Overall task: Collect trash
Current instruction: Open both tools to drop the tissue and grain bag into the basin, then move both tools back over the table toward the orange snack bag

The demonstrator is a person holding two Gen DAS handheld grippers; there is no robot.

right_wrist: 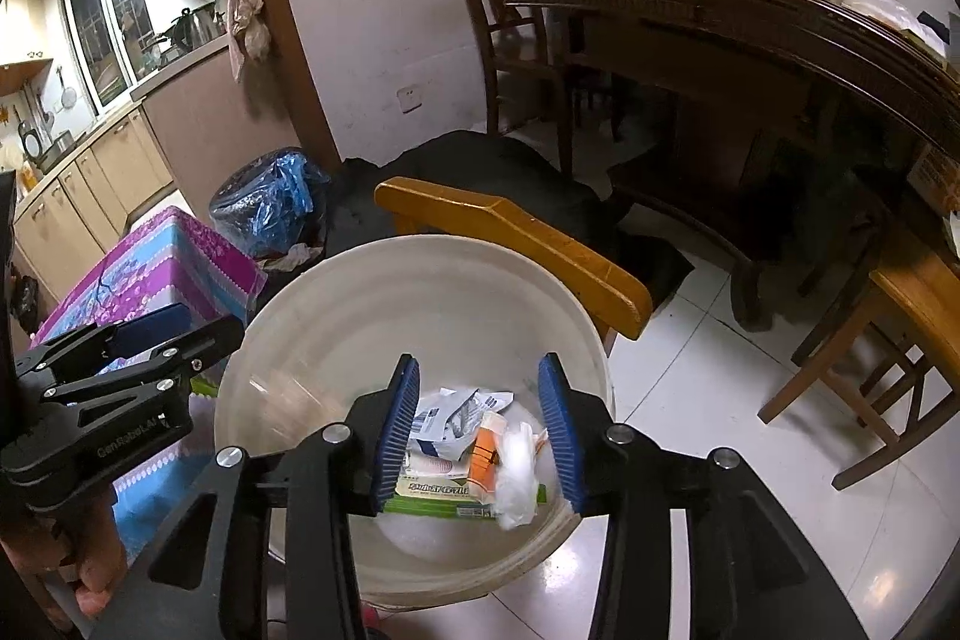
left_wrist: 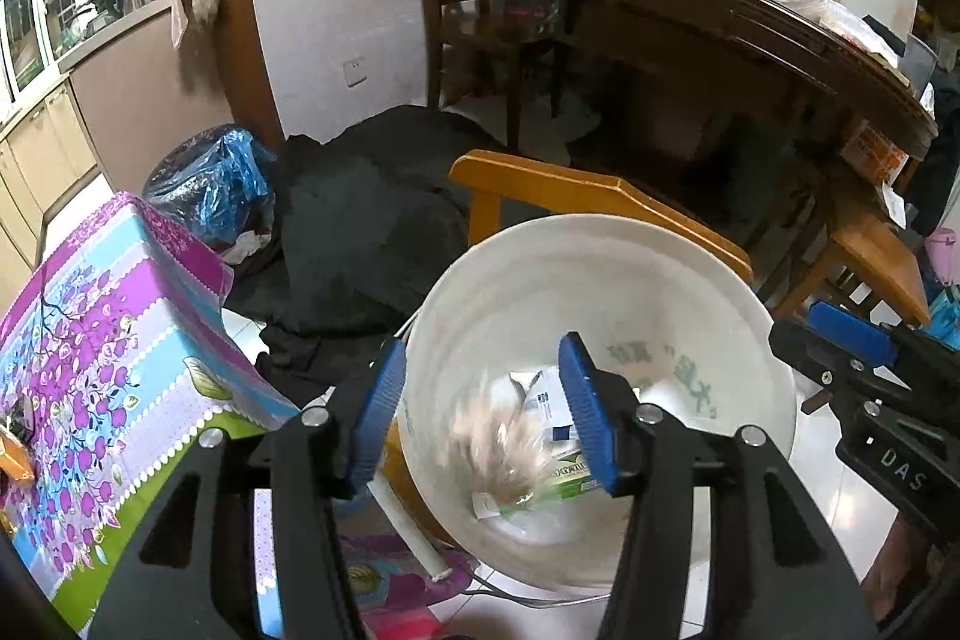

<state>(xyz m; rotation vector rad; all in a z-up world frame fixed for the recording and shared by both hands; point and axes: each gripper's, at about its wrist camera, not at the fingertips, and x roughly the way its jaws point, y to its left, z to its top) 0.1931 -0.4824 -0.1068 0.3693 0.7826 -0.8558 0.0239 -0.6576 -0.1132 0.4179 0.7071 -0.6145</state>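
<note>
White plastic: a round bucket (right_wrist: pixel 300 340) stands on a pale tiled floor (right_wrist: pixel 690 370), and it serves as the bin for the trash.
Trash inside: at the bottom lie a flat green carton (right_wrist: pixel 450 499), crumpled white and blue paper packets (right_wrist: pixel 456 415), an orange wrapper (right_wrist: pixel 483 454) and a clear plastic film (right_wrist: pixel 516 472), all piled touching one another.
Falling piece: in the left wrist view a blurred pale tuft (left_wrist: pixel 510 451) shows inside the bucket, below the fingers; its blur suggests it is in motion, though what it is cannot be told.
Left gripper (left_wrist: pixel 486 415): poised over the near rim of the bucket, jaws spread wide, nothing between them.
Right gripper (right_wrist: pixel 480 445): above the bucket's mouth, looking straight down on the pile, jaws apart and empty.
Handling: the trash looks light, thin and soft; film and paper will likely crush and slip, so a pinch across a folded edge or a bunched part should hold best. The carton seems stiffer and would take a grip across its narrow side.
Surroundings: a table with a purple flowered cloth (right_wrist: pixel 150 256) stands just beside the bucket, a wooden chair (right_wrist: pixel 516 238) behind it, and a bag in blue plastic (right_wrist: pixel 270 202) farther back.
</note>
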